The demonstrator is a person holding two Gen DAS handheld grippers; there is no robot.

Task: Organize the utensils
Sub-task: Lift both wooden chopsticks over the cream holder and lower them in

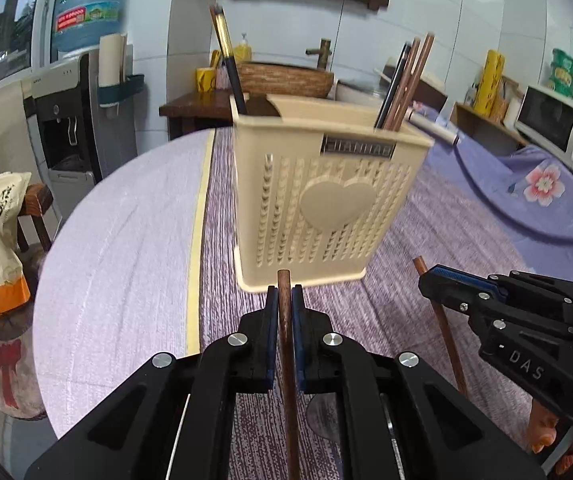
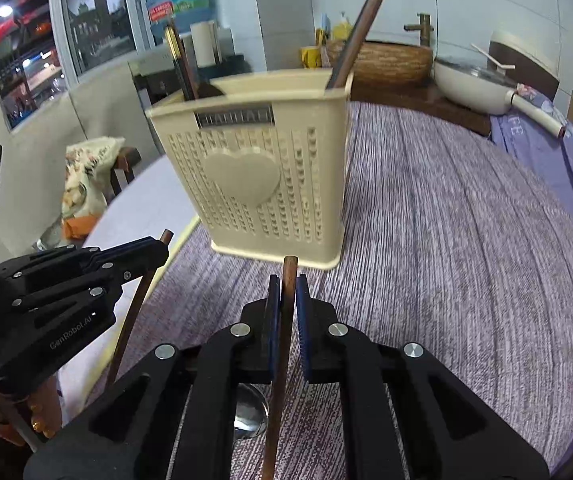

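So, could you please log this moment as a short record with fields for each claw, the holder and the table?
left claw: shut on a brown chopstick, tip poking past the pads
right claw: shut on a second brown chopstick
holder: cream slotted utensil holder with a heart, upright on the table, just ahead of both claws
holder contents: several chopsticks standing inside
table: purple striped cloth
also on table: metal spoon beneath the right claw

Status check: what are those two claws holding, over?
Left gripper shut on a chopstick. Right gripper shut on another chopstick. Utensil holder ahead, path clear.
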